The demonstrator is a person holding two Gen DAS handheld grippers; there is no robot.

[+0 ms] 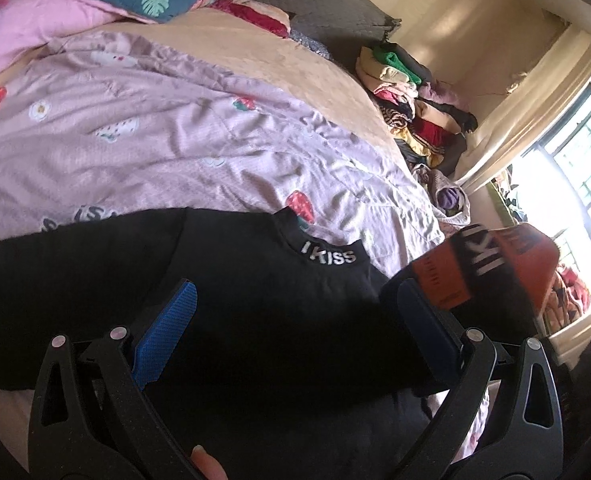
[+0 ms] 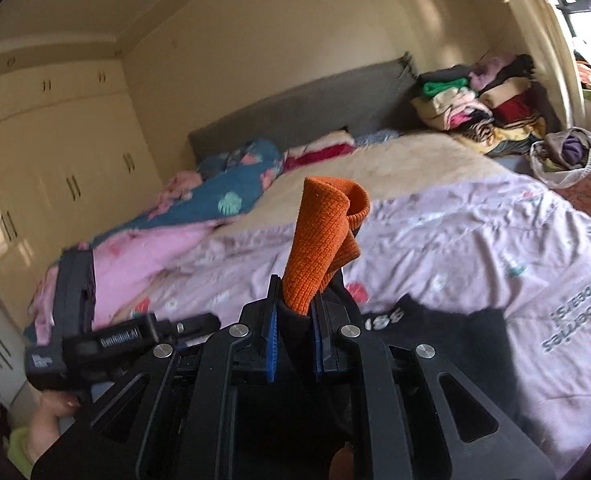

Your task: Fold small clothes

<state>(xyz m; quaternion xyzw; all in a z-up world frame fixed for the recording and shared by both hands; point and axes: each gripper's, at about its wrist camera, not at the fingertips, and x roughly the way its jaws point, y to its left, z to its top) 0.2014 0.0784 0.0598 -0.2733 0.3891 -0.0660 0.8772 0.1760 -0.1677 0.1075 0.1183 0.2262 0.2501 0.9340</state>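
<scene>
My right tool (image 2: 293, 316) is clamped tight on the orange cuff (image 2: 321, 240) of the black top (image 1: 235, 312), lifting that sleeve end clear of the bed (image 2: 455, 232). My left tool (image 1: 291, 332) hangs over the garment with its jaws wide apart, gripping nothing. The top lies spread on the pink strawberry quilt (image 1: 175, 140), collar lettering facing up. I'd say I'm only at the first sleeve fold; the other sleeve and the body folds are left.

Black top (image 1: 223, 280) on quilted bed (image 1: 175, 140)
</scene>
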